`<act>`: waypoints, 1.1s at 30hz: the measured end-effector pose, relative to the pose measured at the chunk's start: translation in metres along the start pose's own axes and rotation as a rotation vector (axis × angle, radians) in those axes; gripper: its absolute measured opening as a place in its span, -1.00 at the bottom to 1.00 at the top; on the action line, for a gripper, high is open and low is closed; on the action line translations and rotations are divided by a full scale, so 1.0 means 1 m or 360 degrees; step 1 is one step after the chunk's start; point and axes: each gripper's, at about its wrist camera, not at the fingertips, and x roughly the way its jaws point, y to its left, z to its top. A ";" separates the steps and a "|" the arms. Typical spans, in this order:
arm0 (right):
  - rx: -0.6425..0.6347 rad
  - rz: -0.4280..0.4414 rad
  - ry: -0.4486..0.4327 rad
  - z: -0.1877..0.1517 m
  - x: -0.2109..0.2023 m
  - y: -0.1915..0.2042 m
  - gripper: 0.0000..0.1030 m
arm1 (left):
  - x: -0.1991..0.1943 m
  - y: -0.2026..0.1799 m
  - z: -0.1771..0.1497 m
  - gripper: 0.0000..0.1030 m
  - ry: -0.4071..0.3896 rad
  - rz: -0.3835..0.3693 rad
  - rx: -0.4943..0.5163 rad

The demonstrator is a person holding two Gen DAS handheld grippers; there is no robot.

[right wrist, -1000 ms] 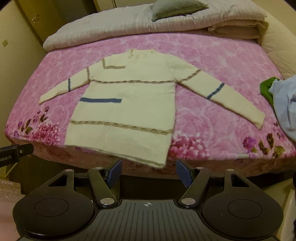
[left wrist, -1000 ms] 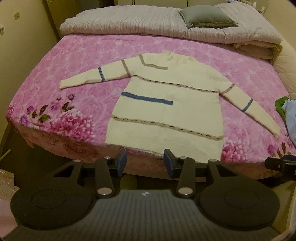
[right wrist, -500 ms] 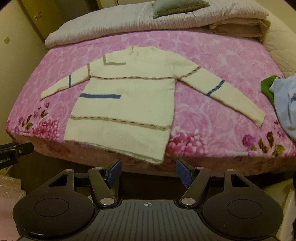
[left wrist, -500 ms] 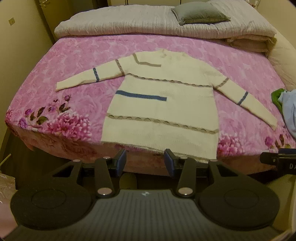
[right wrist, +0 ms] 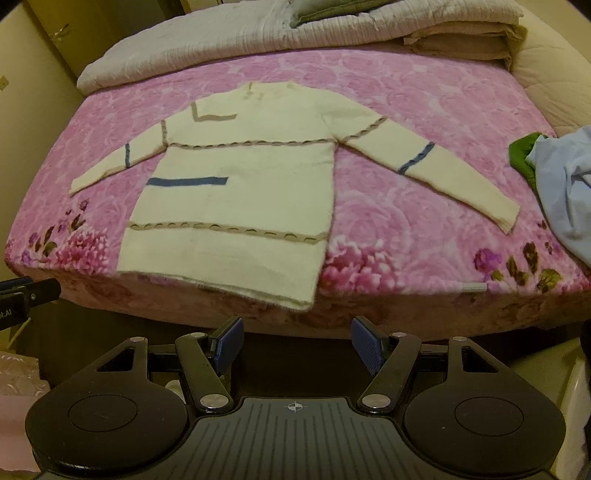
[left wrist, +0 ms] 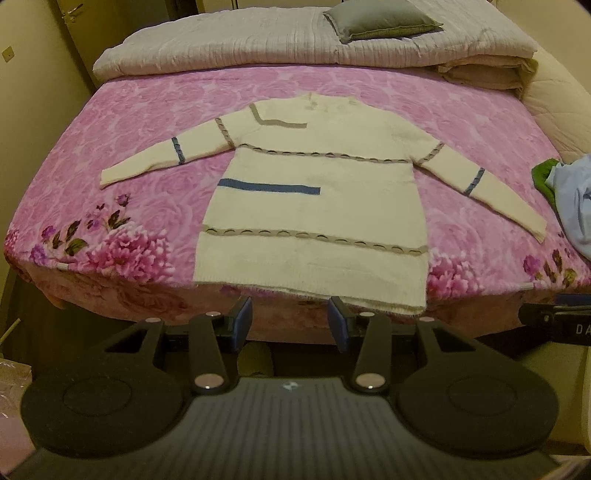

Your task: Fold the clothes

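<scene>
**A:** There's the cream sweater (left wrist: 314,206), spread flat and face up on the pink flowered bedspread (left wrist: 140,122), both sleeves stretched out to the sides, its hem lying right at the near edge of the bed.

**B:** And the left gripper (left wrist: 290,319) hangs just off that edge, in front of the hem. Its blue pads stand apart with nothing between them, touching no cloth.

**A:** Same story on the other side. The right gripper (right wrist: 295,341) sits off the bed's near edge, a little to the right of the hem's corner, jaws parted wider than the left pair, and empty.

**B:** Off to the right, a heap of light blue cloth (right wrist: 565,192) with something green (right wrist: 521,155) tucked under it lies near the sweater's right cuff, clear of it.

**A:** At the far end a folded grey quilt (left wrist: 258,40) runs across the bed, with a grey-green pillow (left wrist: 380,18) resting on top.

**B:** Each camera catches the other gripper's black body at the frame's edge.
</scene>
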 end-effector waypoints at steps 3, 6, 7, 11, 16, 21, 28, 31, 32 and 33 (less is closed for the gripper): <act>-0.0011 -0.0004 -0.0001 0.001 0.001 0.002 0.32 | 0.001 0.003 0.000 -0.21 -0.0003 -0.0008 -0.0014; -0.0021 -0.0008 -0.0021 0.004 0.000 0.005 0.32 | 0.001 0.008 0.001 -0.21 -0.0012 -0.0014 -0.0033; -0.0023 -0.0009 -0.0030 0.005 0.000 0.006 0.32 | 0.001 0.010 0.001 -0.21 -0.0016 -0.0017 -0.0043; -0.0012 0.0014 -0.0098 0.013 0.000 0.008 0.32 | 0.005 0.026 0.004 -0.21 -0.0040 -0.0042 -0.0107; 0.0048 0.0047 -0.0232 0.035 -0.001 0.006 0.32 | 0.020 0.053 0.014 -0.21 -0.0029 -0.0072 -0.0233; 0.0086 0.0043 -0.0274 0.067 0.014 0.006 0.32 | 0.046 0.078 0.037 -0.21 -0.0016 -0.0079 -0.0298; 0.0149 0.0082 -0.0234 0.117 0.054 0.016 0.32 | 0.099 0.117 0.096 -0.21 0.0054 -0.0136 -0.0290; 0.0200 0.0057 -0.0221 0.143 0.070 0.024 0.32 | 0.118 0.141 0.126 -0.21 0.0076 -0.0165 -0.0285; 0.0216 0.0045 -0.0216 0.152 0.075 0.027 0.32 | 0.126 0.149 0.137 -0.21 0.0087 -0.0175 -0.0283; 0.0232 0.0032 -0.0210 0.161 0.080 0.030 0.32 | 0.133 0.157 0.147 -0.21 0.0098 -0.0186 -0.0280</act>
